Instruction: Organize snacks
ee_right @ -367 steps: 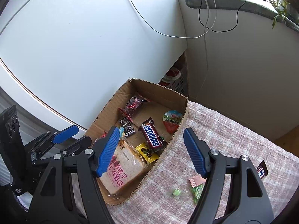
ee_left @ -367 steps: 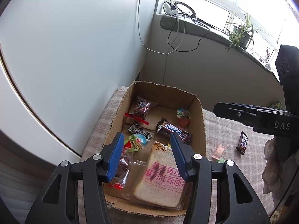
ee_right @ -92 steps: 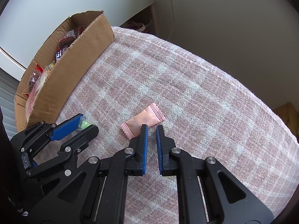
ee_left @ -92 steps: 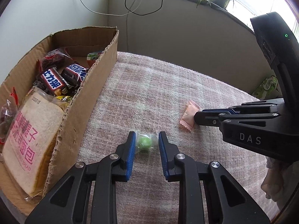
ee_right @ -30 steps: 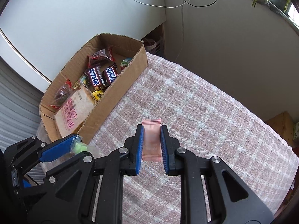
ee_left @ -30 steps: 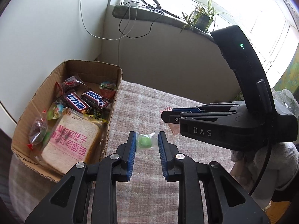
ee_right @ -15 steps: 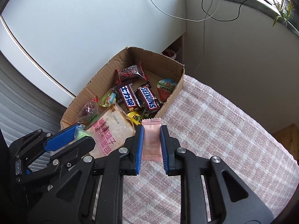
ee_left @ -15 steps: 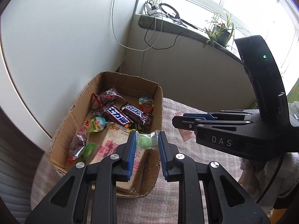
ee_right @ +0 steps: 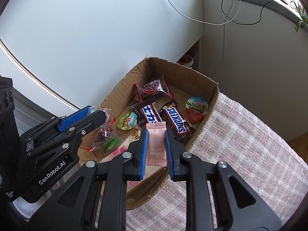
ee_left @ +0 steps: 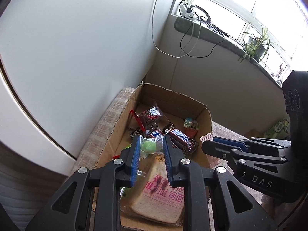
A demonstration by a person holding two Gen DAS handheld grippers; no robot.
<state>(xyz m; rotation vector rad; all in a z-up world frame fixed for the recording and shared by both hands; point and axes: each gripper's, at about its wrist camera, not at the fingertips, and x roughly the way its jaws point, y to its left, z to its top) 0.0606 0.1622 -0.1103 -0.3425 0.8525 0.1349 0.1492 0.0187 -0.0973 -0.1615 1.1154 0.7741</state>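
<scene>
Over the cardboard box [ee_right: 123, 98], left gripper [ee_left: 151, 146] pinching a green candy [ee_left: 148, 146] in clear wrap, above the bread pack [ee_left: 163, 196] at the box's near end. Right gripper [ee_right: 156, 144] clamped on a pink sachet [ee_right: 156, 144], above the box's near right wall, beside the Snickers bar [ee_right: 178, 122] inside. Under the box, plaid cloth [ee_right: 240, 144].

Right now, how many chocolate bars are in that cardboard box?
2. One Snickers bar lies near the box's right wall; a second bar, with Chinese lettering, lies just left of it, side by side. Others may be hidden underneath.
</scene>
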